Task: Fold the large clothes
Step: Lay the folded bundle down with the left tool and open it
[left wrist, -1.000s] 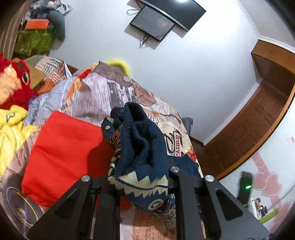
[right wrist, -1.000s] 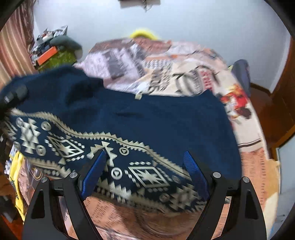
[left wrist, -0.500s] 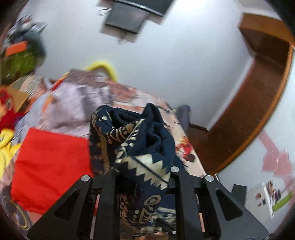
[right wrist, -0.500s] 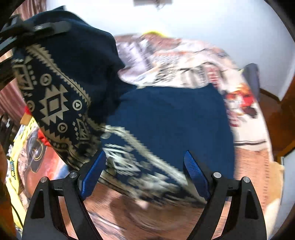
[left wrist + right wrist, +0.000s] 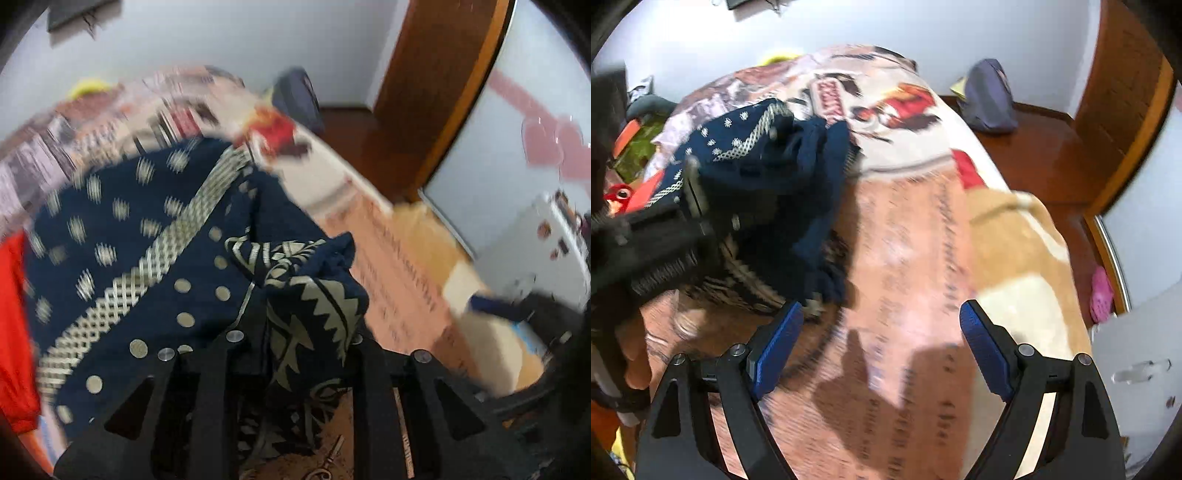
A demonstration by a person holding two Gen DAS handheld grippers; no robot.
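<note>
Navy patterned sweater gathered over the printed bedspread.
Left gripper pinches a sweater fold, jaws nearly closed; right gripper gapes wide, empty.

My left wrist camera looks steeply down, close over the navy patterned garment. My right looks down from further back. Both share that garment, the bed and the wooden door.

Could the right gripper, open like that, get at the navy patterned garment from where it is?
Probably yes. The right gripper stands open and empty over bare bedspread, and the navy garment lies just beyond its left finger. Only the left gripper, clamped on the cloth, crowds that side.
</note>
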